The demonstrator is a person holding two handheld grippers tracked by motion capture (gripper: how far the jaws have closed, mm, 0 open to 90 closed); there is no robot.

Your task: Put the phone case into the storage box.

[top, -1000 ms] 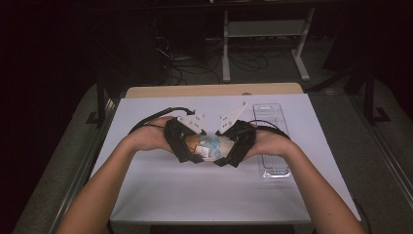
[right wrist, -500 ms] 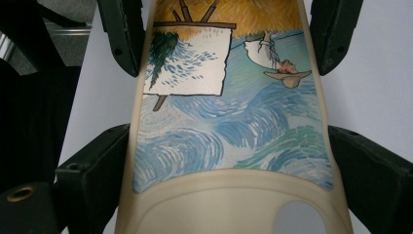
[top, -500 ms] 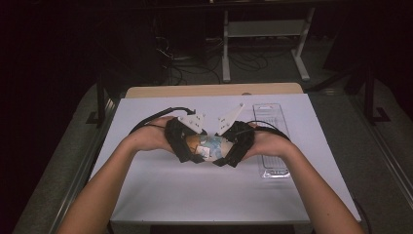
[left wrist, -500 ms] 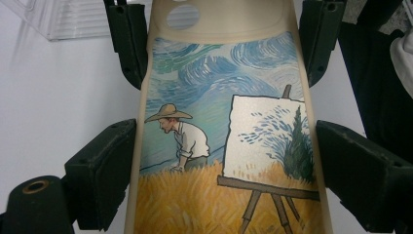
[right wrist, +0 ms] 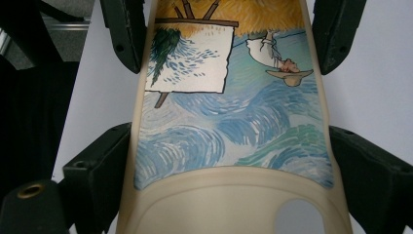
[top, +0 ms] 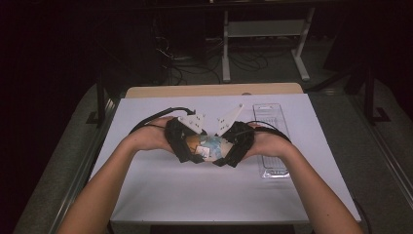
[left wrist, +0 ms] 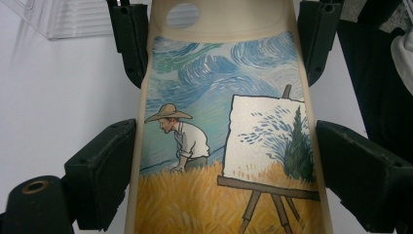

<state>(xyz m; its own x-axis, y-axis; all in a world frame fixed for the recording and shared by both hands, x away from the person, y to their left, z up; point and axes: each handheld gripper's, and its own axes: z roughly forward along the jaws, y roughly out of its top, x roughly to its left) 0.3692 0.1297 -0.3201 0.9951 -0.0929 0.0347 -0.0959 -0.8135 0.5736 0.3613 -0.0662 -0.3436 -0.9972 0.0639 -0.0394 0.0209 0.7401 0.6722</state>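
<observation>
You've got the printed phone case (top: 208, 145) pinched from both ends above the middle of the white table (top: 160, 195) — left gripper (top: 197, 155) and right gripper (top: 221, 157) each clamped across its width, jaws wide on its side edges. Risk: uneven pull or twist flexes the soft case and it pops out of one grip — especially near the camera cutout (right wrist: 299, 217) end, where the rim is thin.

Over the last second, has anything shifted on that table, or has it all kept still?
Nothing has visibly changed. The left gripper and the right gripper still meet at mid-table, each with its jaws either side of one end of the phone case with the painted field scene. The clear plastic tray still lies beside the right hand.
</observation>
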